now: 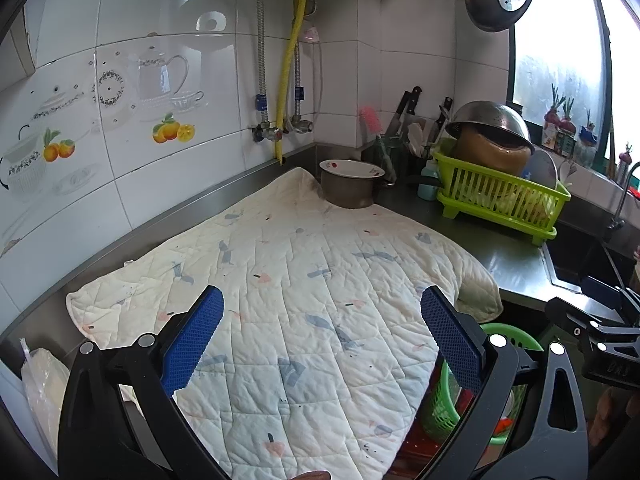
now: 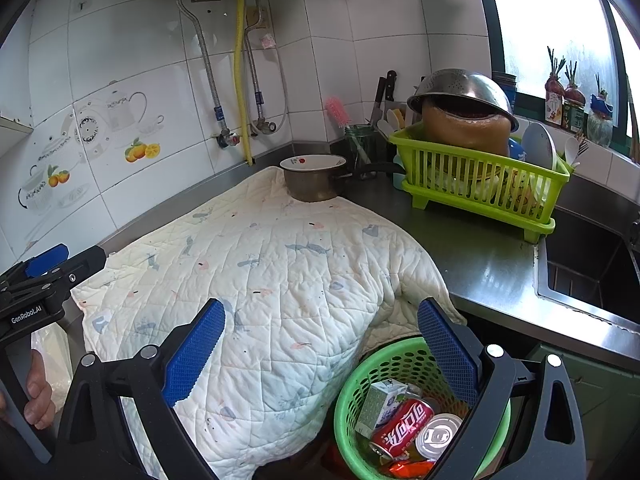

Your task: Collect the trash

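Round green lattice basket [image 2: 384,364] holds a red soda can [image 2: 402,426], silver can [image 2: 438,436] and small carton [image 2: 380,402]. Quilted cream cloth [image 1: 304,300] covers the steel counter [image 2: 492,268]. Left gripper [image 1: 322,336] and right gripper [image 2: 320,344]: jaws apart, empty.

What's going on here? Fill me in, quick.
A person holds a gripper in each hand over a quilted cloth on the kitchen counter. The left gripper and right gripper are both open and empty. Below the counter edge, a green basket already holds a red can, a silver can and a small carton.
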The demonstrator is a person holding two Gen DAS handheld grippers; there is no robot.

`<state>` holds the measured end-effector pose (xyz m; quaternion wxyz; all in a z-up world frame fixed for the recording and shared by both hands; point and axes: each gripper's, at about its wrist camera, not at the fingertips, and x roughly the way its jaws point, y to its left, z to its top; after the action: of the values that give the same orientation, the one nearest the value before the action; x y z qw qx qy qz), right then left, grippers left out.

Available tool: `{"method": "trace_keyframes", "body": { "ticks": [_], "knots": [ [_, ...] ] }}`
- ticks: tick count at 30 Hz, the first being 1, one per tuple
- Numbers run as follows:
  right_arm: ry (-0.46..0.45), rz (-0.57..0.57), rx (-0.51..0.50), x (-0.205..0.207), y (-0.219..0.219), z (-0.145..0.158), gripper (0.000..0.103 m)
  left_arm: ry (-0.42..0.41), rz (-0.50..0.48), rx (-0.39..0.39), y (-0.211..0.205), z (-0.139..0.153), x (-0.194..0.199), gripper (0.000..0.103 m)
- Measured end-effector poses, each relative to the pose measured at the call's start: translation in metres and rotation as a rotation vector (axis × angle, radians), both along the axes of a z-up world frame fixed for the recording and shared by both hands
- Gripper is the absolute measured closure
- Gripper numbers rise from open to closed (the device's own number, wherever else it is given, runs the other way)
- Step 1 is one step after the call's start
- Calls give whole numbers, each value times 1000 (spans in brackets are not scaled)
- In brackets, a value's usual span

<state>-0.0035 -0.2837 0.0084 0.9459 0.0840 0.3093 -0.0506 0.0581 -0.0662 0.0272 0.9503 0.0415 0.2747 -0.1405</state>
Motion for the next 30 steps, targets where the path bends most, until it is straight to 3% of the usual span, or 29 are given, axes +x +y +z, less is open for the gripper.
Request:
{"method": "trace_keyframes", "body": {
  "ticks": [30],
  "knots": [
    [0,0,4,1,0,-1,9,8,4,-1,0,-3,1,5]
  ]
}}
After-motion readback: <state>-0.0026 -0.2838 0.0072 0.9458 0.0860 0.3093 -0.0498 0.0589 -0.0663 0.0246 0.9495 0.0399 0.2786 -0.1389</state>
